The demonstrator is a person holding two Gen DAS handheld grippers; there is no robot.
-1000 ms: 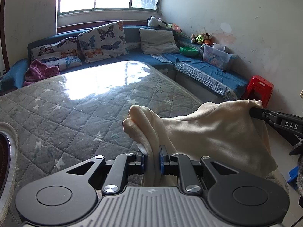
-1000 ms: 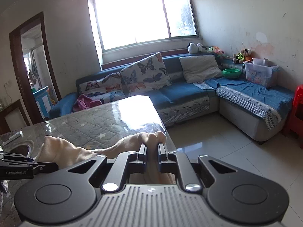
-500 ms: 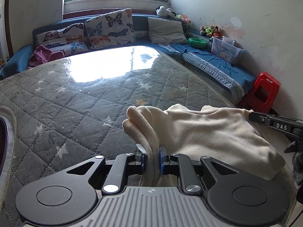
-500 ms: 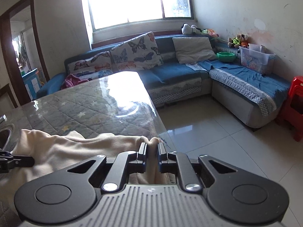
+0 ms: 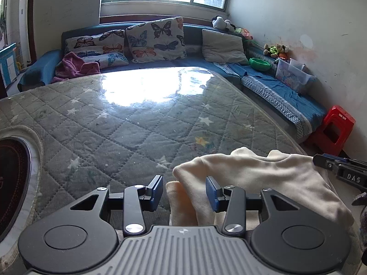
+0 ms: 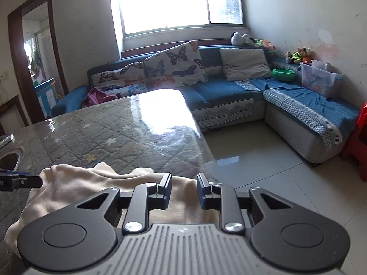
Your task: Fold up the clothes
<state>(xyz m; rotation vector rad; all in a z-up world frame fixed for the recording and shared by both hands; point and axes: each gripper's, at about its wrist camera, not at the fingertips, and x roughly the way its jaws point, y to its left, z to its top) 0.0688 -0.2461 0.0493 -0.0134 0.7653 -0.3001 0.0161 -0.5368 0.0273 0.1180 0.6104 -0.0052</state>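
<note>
Cream garment (image 5: pixel 257 178) lies folded over at the near edge of the quilted table (image 5: pixel 128 123). We have just been opening both the left gripper (image 5: pixel 184 190) and the right gripper (image 6: pixel 183 189), cloth loose between their parted jaws; 1 fold looks laid, more remain.

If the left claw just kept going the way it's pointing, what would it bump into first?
Most likely the cream garment: its folded corner already lies between the open jaws of the left gripper. Beyond that comes the quilted table cover.
</note>
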